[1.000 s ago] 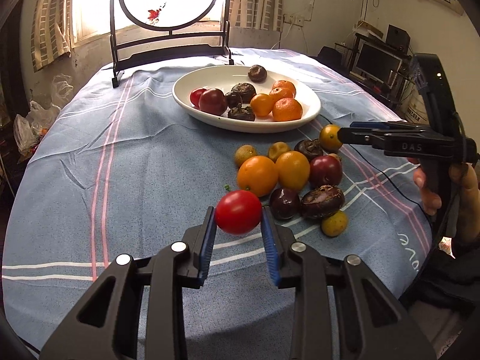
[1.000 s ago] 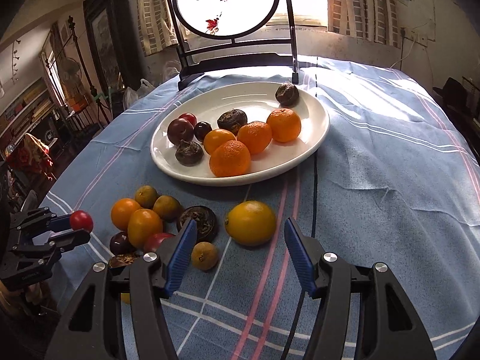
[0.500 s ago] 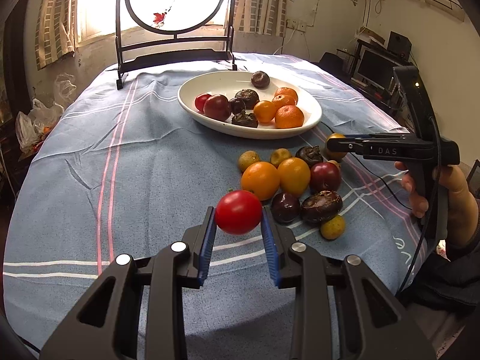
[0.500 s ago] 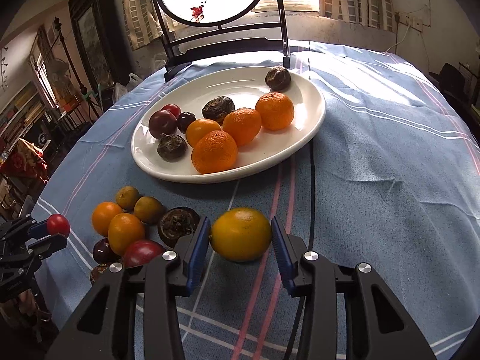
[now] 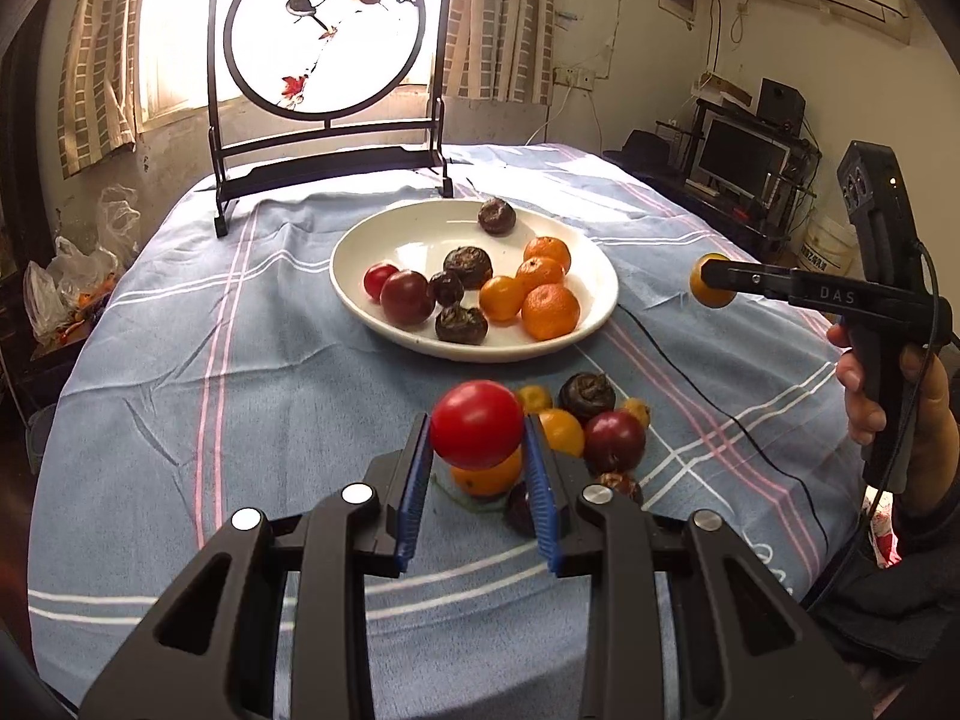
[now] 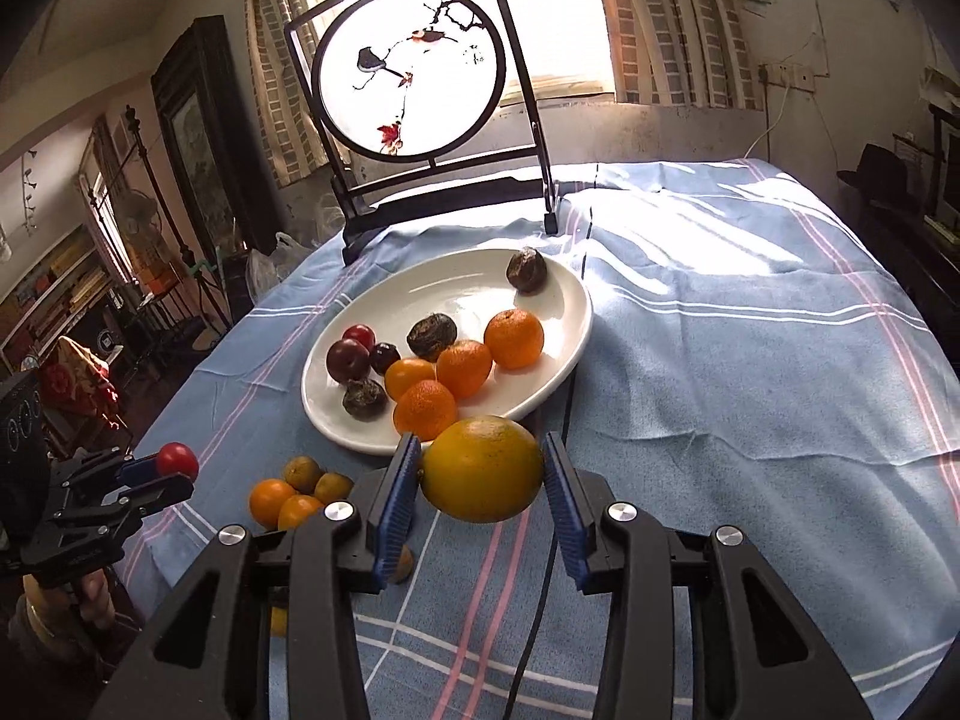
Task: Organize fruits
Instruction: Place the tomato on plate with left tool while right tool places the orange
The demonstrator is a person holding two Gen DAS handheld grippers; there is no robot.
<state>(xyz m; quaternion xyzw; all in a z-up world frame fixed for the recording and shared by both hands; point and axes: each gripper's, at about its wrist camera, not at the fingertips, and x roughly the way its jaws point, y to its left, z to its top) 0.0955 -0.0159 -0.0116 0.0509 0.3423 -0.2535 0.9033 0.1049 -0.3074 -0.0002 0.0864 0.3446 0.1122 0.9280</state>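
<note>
My left gripper (image 5: 477, 426) is shut on a red tomato (image 5: 477, 423), held in the air above a loose pile of fruit (image 5: 591, 429) on the blue tablecloth. My right gripper (image 6: 480, 471) is shut on a yellow-orange citrus fruit (image 6: 482, 468), lifted clear of the cloth just in front of the white plate (image 6: 558, 372). The plate (image 5: 600, 312) holds several oranges, dark wrinkled fruits and red plums. In the left wrist view the right gripper (image 5: 714, 282) shows at the right, with a hand (image 5: 888, 396) on its handle. The left gripper (image 6: 165, 471) with the tomato (image 6: 177, 461) appears at the left in the right wrist view.
A dark-framed round painted screen (image 5: 327, 42) stands at the table's far edge behind the plate. A black cable (image 5: 708, 414) runs across the cloth to the right of the pile. Plastic bags (image 5: 66, 288) lie by the wall on the left. A monitor (image 5: 744, 156) stands at far right.
The right gripper closed on the yellow-orange fruit and lifted it off the cloth. The left gripper rose with the tomato. Both views tilted up, showing more of the screen.
</note>
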